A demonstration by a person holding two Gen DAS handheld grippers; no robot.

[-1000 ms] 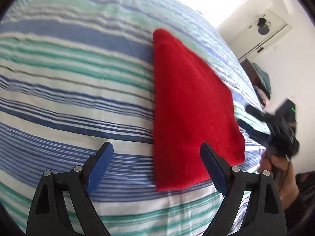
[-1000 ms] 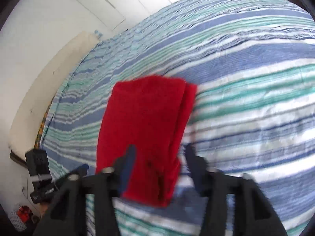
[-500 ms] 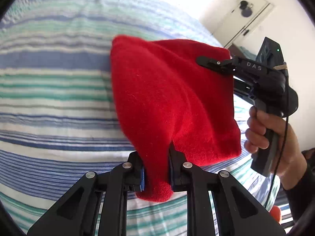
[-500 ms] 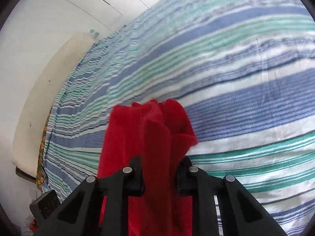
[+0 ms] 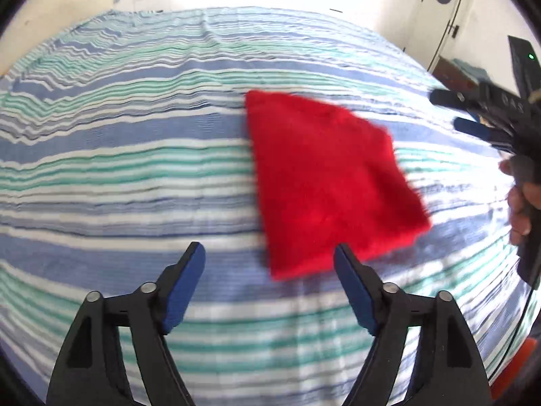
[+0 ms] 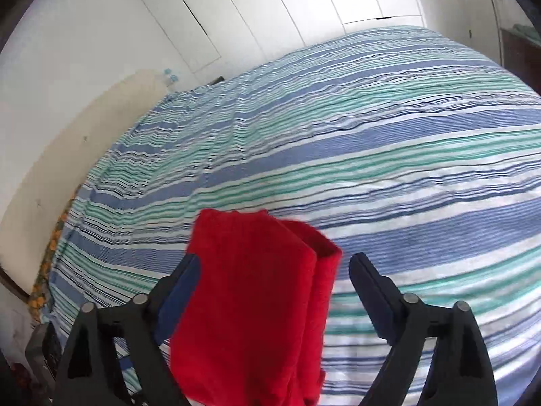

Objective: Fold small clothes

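1. Now that the red cloth [image 5: 324, 182] lies folded on the striped bed [image 5: 135, 155], a fold looks just finished.
2. Left gripper [image 5: 268, 284] and right gripper [image 6: 274, 291] both have jaws released, holding nothing.
3. Next likely needs smoothing or another fold.
4. Half a second ago both were clenched on the cloth, lifting it.

One red folded cloth [image 5: 324, 182] lies on one striped bed [image 5: 135, 155], toward its right edge in the left wrist view. Two hand-held grippers show: the left hand-held gripper [image 5: 269, 261] and the right hand-held gripper [image 6: 274, 270], each with two blue-padded fingers spread apart.
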